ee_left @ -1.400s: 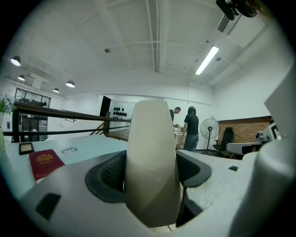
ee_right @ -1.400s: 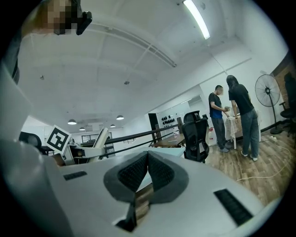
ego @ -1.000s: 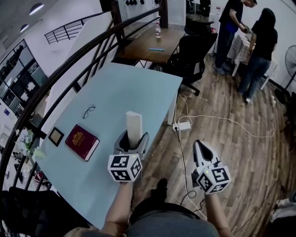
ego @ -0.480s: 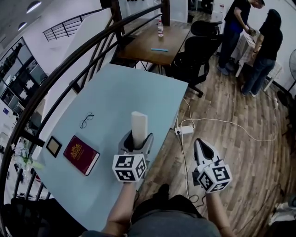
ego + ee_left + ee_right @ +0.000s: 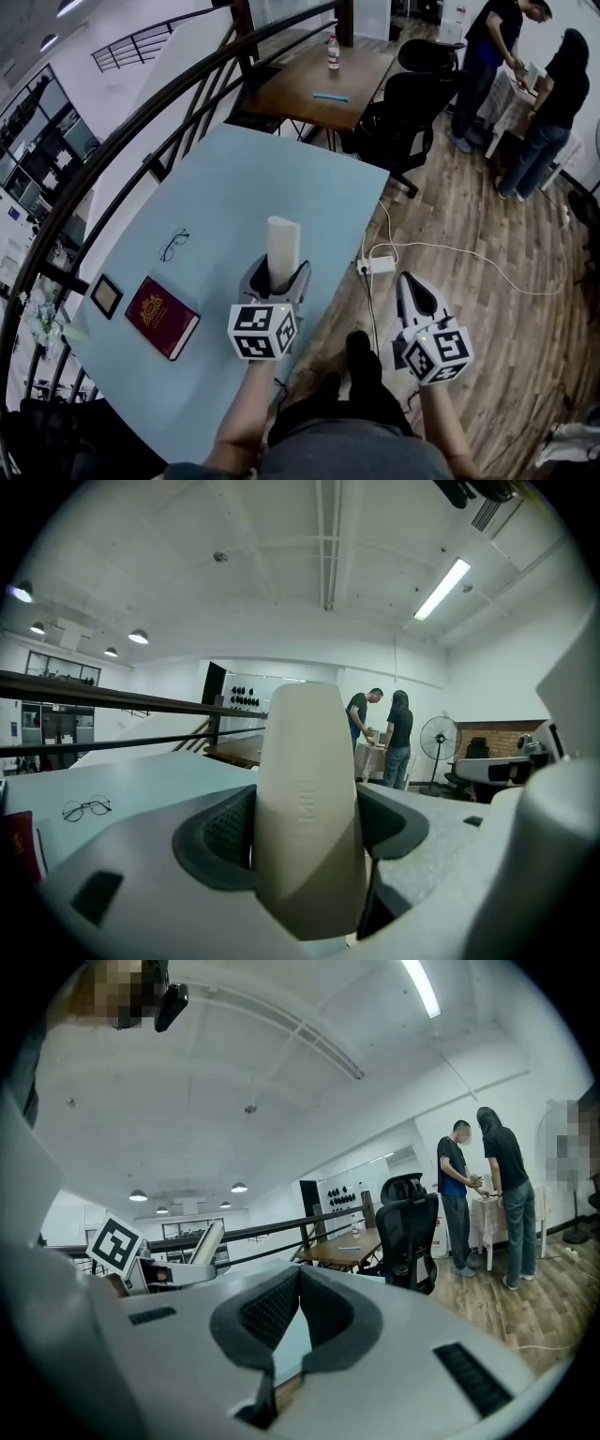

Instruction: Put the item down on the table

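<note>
My left gripper (image 5: 278, 274) is shut on a tall off-white box (image 5: 282, 245), which stands upright above the near right part of the light blue table (image 5: 246, 190). In the left gripper view the box (image 5: 307, 799) fills the space between the jaws, held near its lower end. My right gripper (image 5: 413, 293) hangs over the wooden floor to the right of the table; its jaws are closed together with nothing between them (image 5: 292, 1321).
A dark red booklet (image 5: 161, 316), a small framed square (image 5: 105, 295) and a pair of glasses (image 5: 174, 245) lie on the table's left side. A black railing (image 5: 122, 141) runs along the far edge. An office chair (image 5: 403, 112), a cable (image 5: 450, 251) and two people (image 5: 525, 84) are to the right.
The view has shifted slightly and the left gripper with the box has edged a little right and down in the picture. The right gripper has barely moved.
</note>
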`<act>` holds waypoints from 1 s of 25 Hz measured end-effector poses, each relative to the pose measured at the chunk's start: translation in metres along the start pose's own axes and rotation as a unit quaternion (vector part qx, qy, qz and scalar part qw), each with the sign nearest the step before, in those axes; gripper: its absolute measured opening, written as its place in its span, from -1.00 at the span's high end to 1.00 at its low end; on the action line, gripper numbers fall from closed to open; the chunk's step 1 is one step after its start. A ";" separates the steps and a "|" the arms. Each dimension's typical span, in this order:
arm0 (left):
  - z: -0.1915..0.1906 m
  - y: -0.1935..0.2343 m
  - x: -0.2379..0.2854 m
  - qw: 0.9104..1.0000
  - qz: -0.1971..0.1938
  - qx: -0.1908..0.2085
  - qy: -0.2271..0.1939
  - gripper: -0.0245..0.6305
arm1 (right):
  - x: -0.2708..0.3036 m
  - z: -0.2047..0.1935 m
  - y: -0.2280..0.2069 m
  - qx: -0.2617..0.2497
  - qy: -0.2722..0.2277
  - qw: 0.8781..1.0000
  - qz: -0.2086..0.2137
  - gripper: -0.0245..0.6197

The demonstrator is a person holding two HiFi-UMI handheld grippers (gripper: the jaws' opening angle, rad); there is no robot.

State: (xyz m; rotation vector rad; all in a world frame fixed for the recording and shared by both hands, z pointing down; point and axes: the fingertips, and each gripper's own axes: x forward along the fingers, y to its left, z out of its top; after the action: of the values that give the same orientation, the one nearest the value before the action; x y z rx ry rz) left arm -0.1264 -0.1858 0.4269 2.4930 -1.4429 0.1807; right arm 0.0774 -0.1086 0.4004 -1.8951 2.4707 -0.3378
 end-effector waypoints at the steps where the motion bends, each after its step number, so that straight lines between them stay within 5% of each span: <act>1: 0.002 0.002 0.006 1.000 0.005 0.000 -0.001 -0.02 | 0.005 0.002 -0.005 0.000 0.000 1.000 0.002 0.92; 16: 0.019 0.045 0.093 0.995 0.103 0.003 0.004 -0.02 | 0.123 0.019 -0.066 0.004 0.012 0.997 0.077 0.92; 25: 0.018 0.053 0.144 0.993 0.117 0.002 0.024 -0.02 | 0.165 0.012 -0.082 0.014 0.035 0.994 0.106 0.91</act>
State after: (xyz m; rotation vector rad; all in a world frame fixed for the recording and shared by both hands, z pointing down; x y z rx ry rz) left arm -0.1011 -0.3361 0.4510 2.2997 -1.7146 0.2845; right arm 0.1129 -0.2886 0.4236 -1.6175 2.6644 -0.4379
